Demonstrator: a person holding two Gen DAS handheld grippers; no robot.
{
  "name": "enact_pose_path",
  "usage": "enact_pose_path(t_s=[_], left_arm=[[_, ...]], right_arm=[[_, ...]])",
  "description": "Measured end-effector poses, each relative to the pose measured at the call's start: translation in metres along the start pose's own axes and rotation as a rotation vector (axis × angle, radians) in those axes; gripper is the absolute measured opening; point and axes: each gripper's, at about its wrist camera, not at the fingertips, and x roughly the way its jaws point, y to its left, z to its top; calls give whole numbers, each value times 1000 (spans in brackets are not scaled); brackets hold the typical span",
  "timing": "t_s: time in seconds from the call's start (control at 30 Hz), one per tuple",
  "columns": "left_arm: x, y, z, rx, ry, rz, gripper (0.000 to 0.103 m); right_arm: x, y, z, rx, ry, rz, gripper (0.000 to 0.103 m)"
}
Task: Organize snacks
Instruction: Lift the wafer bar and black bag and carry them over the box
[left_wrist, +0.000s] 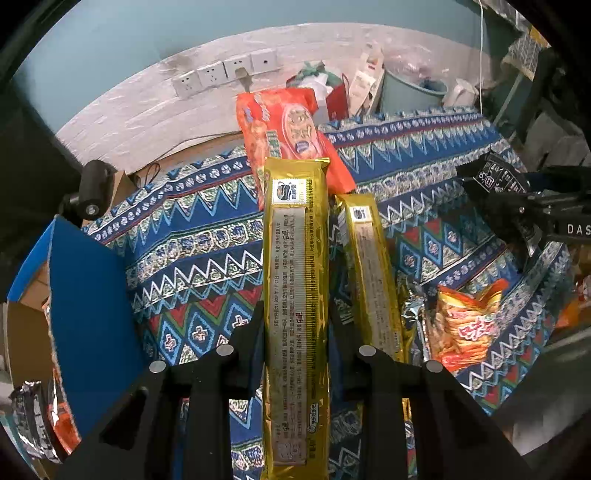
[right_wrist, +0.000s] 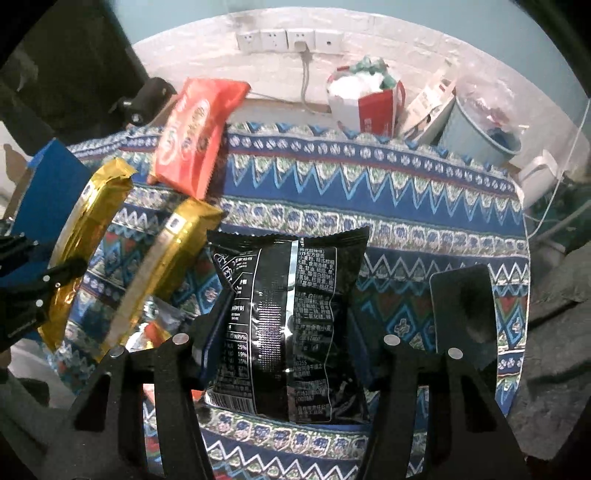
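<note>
My left gripper (left_wrist: 295, 321) is shut on a long gold biscuit packet (left_wrist: 295, 258), holding it lifted above the patterned tablecloth (left_wrist: 207, 243). A second gold packet (left_wrist: 373, 273) lies just to its right, and a red-orange packet (left_wrist: 288, 133) lies beyond it. My right gripper (right_wrist: 288, 332) is shut on a black snack packet (right_wrist: 291, 314), also held off the cloth. In the right wrist view the left gripper (right_wrist: 29, 291) holds its gold packet (right_wrist: 85, 236) at the left edge, beside the second gold packet (right_wrist: 166, 269) and the red-orange packet (right_wrist: 195, 136).
A cardboard box with a blue flap (left_wrist: 85, 314) stands at the left with packets inside. An orange chips bag (left_wrist: 465, 325) and a silver wrapper (left_wrist: 413, 310) lie near the front. A flat black object (right_wrist: 461, 306) rests on the right. Behind the table are a red paper bag (right_wrist: 373, 107) and a teal bin (right_wrist: 480, 136).
</note>
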Motion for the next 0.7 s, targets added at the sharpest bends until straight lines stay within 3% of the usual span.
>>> enact_pose_path(t_s=[0.7], left_arm=[[-82, 32, -8, -53, -172, 50, 29]], right_arm=[[-57, 65, 27, -90, -135, 68, 57]])
